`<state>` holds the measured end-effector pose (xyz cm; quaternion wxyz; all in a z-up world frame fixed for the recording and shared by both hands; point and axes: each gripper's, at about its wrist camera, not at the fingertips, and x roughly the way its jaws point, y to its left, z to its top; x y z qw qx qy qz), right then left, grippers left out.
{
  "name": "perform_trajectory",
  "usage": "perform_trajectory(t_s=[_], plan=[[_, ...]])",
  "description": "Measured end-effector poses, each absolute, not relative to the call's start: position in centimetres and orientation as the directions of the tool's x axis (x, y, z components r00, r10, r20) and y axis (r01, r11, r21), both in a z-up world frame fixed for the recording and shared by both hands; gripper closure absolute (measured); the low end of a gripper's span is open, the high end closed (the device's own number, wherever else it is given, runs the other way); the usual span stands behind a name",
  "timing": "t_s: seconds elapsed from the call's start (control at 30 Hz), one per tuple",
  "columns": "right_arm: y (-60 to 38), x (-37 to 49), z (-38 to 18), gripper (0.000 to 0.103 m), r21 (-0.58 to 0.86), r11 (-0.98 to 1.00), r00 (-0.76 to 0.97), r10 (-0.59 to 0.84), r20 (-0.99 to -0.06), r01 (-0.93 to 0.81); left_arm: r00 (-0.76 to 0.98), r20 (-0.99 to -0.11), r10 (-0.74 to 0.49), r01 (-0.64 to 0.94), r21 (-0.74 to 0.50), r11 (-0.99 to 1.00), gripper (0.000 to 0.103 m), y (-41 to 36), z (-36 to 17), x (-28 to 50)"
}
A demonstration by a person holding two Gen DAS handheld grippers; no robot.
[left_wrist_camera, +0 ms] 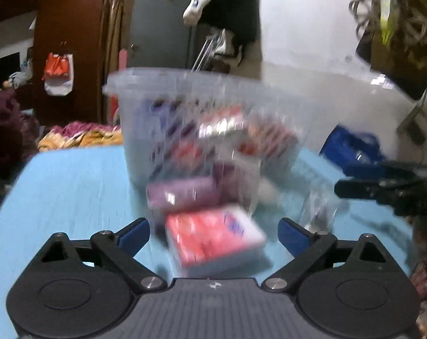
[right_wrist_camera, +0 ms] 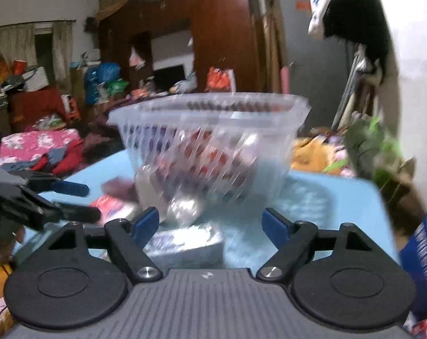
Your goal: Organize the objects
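Note:
A clear plastic tub (left_wrist_camera: 207, 118) holding several packets stands on the light blue table (left_wrist_camera: 72, 186). In front of it lie a purple packet (left_wrist_camera: 182, 195) and a red-and-white packet (left_wrist_camera: 213, 243). My left gripper (left_wrist_camera: 213, 234) is open, its blue pads either side of the red-and-white packet and apart from it. The right gripper (left_wrist_camera: 343, 178) reaches in from the right edge. In the right wrist view my right gripper (right_wrist_camera: 212, 226) stands open before the tub (right_wrist_camera: 213, 141), with a silvery packet (right_wrist_camera: 185, 243) lying low between its fingers. The left gripper (right_wrist_camera: 86, 202) shows at the left, near the red packet (right_wrist_camera: 111, 206).
A crumpled clear wrapper (left_wrist_camera: 320, 212) lies right of the packets. A blue bag (left_wrist_camera: 351, 147) sits at the table's far right, and a blue box (right_wrist_camera: 422, 254) stands close on the right. Bedding and clothes (right_wrist_camera: 38, 147) lie beyond the table's far edge. Both views are motion-blurred.

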<state>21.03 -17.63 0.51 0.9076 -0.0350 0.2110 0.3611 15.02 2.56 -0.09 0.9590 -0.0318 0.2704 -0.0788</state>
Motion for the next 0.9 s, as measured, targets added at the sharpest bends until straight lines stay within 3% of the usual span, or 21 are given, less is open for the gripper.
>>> perform_trajectory(t_s=[0.2,0.4,0.43,0.47,0.5,0.63,0.77,0.9], plan=[[-16.5,20.7,0.2,0.02,0.077,0.677,0.578,0.676,-0.457,-0.732,0.841,-0.532,-0.098,0.098,-0.028,0.995,0.005,1.2,-0.4,15.4],[-16.5,21.0,-1.0,0.017,0.12,0.63,0.516,0.717,-0.469,-0.767,0.815,-0.567,-0.121,0.108,-0.056,0.993,0.005,1.8,-0.9,15.7],[-16.2,21.0,-1.2,0.024,0.106,0.636,0.519,0.705,-0.483,-0.765,0.811,-0.572,-0.124,0.109,-0.06,0.992,0.005,1.8,-1.0,15.8],[-16.1,20.9,-1.4,0.043,0.095,0.644,0.525,0.692,-0.495,-0.759,0.806,-0.577,-0.129,0.111,-0.066,0.992,0.005,1.8,-1.0,16.0],[-16.1,20.8,-1.4,0.05,0.09,0.644,0.527,0.69,-0.496,-0.759,0.801,-0.583,-0.135,0.114,-0.073,0.991,0.005,1.7,-1.1,16.1],[-16.8,20.4,-1.3,0.054,0.104,0.638,0.53,0.709,-0.464,-0.763,0.79,-0.591,-0.162,0.12,-0.11,0.987,0.006,2.2,-1.3,16.5],[-17.8,20.3,-1.4,0.056,0.137,0.646,0.552,0.728,-0.407,-0.751,0.804,-0.57,-0.17,0.127,-0.114,0.985,0.015,2.2,-1.3,16.2],[-18.5,20.1,-1.5,0.056,0.166,0.637,0.558,0.75,-0.355,-0.752,0.852,-0.489,-0.189,0.138,-0.139,0.981,0.017,2.7,-1.0,14.8]])
